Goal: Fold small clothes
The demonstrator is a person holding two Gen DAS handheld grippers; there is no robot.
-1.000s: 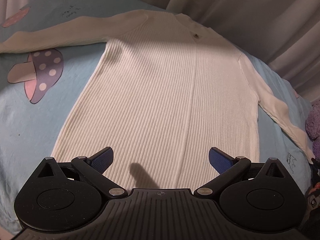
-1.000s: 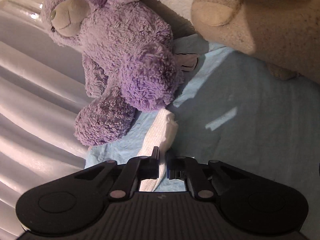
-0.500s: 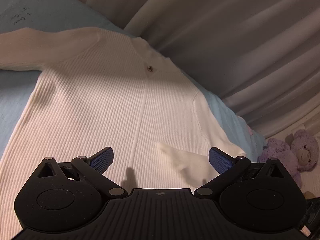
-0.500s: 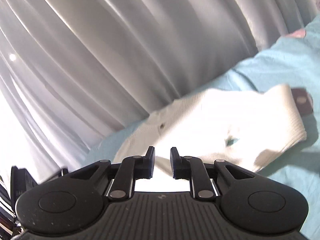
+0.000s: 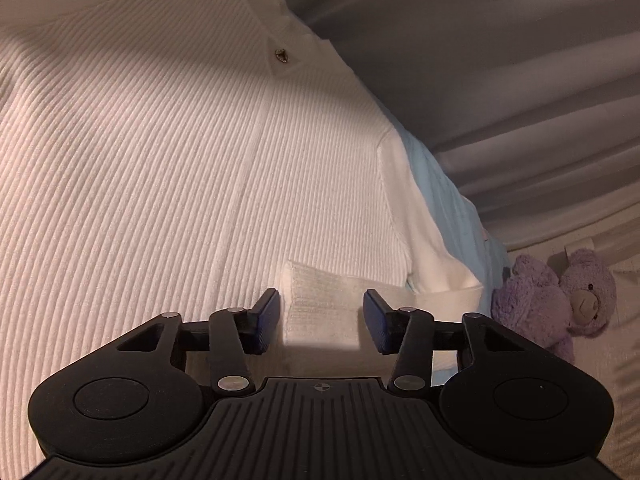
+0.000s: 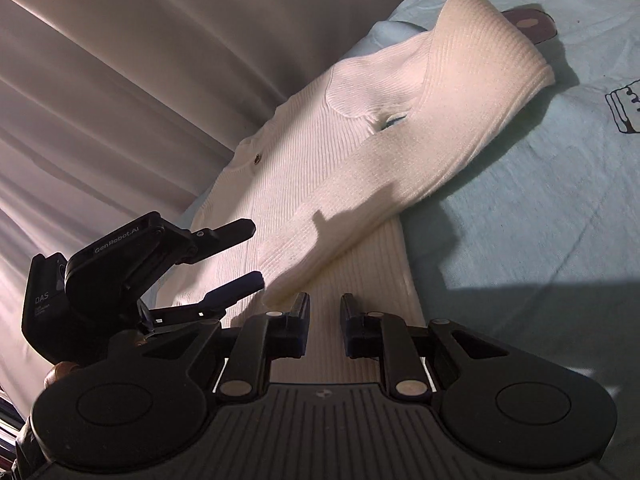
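A white ribbed sweater [image 5: 160, 160] lies flat on a light-blue sheet, with a small button [image 5: 281, 55] at its collar. Its right sleeve is folded across the body, and the cuff [image 5: 320, 304] lies between the blue pads of my left gripper [image 5: 322, 316]. Those jaws are closing, and a thin gap still shows on each side of the cuff. In the right wrist view the left gripper [image 6: 250, 256] straddles the end of the folded sleeve [image 6: 360, 200]. My right gripper [image 6: 324, 320] hovers over the sweater [image 6: 320, 152], its jaws slightly apart with no cloth pinched.
A purple teddy bear [image 5: 560, 304] sits on the bed to the right of the sweater. Pale curtains [image 5: 480, 60] hang close behind the bed's far edge. Bare printed sheet [image 6: 540, 240] stretches to the right in the right wrist view.
The right gripper swung from the teddy bear over to the sweater, brought the sleeve across the body and let it go. The left gripper moved right and its jaws narrowed around the cuff.
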